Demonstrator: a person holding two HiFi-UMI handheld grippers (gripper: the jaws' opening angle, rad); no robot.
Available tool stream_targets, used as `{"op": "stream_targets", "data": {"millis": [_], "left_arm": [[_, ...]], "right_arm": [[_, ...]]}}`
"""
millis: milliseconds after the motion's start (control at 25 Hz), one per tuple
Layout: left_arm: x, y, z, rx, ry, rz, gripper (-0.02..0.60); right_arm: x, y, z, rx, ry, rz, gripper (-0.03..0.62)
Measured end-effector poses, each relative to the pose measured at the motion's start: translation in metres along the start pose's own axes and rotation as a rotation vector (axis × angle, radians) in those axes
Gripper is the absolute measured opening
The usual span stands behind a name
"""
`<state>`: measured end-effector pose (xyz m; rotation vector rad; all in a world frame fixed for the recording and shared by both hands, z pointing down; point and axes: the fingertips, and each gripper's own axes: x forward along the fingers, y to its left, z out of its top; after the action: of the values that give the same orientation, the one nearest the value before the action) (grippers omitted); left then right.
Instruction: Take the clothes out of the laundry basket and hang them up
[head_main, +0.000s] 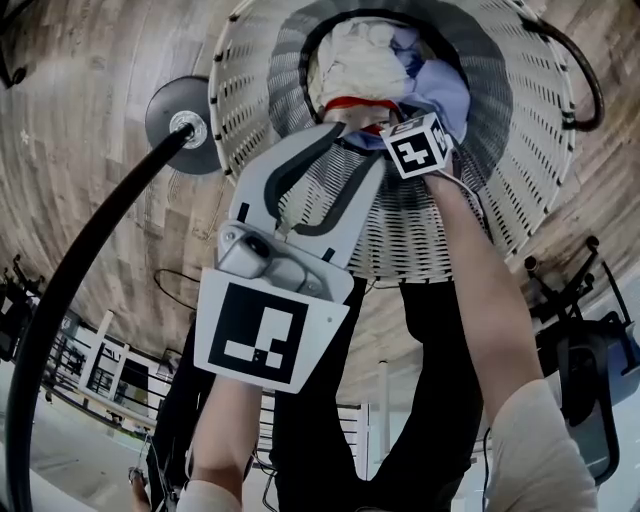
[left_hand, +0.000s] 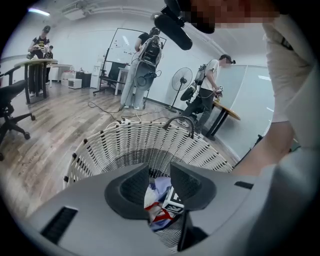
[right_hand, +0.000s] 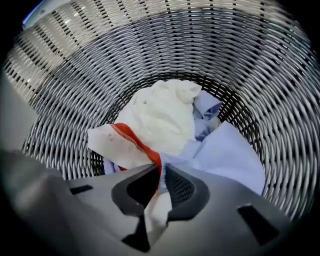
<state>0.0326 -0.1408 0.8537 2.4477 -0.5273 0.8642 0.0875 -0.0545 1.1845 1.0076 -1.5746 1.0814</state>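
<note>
Left tool (left_hand: 160, 172) and right tool (right_hand: 161, 167): pale grey, dark ribbed pads (each with 1 black-and-white marker cube (head_main: 262, 335)); cream sleeve (head_main: 545, 440), black trousers (head_main: 430, 400).

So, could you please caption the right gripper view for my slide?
The right gripper shut on white red-trimmed garment inside wicker basket.

The basket wall (right_hand: 260, 75) rings the jaws of the right gripper (right_hand: 161, 175) all around, and clothes (right_hand: 165, 115) fill the bottom right under them. The only free way is up. The left gripper (left_hand: 160, 175) hangs partly in that way. A black pole (head_main: 70, 280) stands left of it.
</note>
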Motion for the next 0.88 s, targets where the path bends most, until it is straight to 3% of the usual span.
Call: {"op": "stream_targets", "data": {"millis": [440,880], "left_arm": [[-0.010,-0.002,0.000,-0.025,0.013,0.011,0.138],[-0.034,-0.017,0.024,-0.029,-0.004,0.020,0.138]], "right_arm": [[-0.022,-0.002,0.002,-0.017,-0.004,-0.007,0.028],[-0.091,0.019,0.003,-0.019,-0.022,0.023,0.025]]}}
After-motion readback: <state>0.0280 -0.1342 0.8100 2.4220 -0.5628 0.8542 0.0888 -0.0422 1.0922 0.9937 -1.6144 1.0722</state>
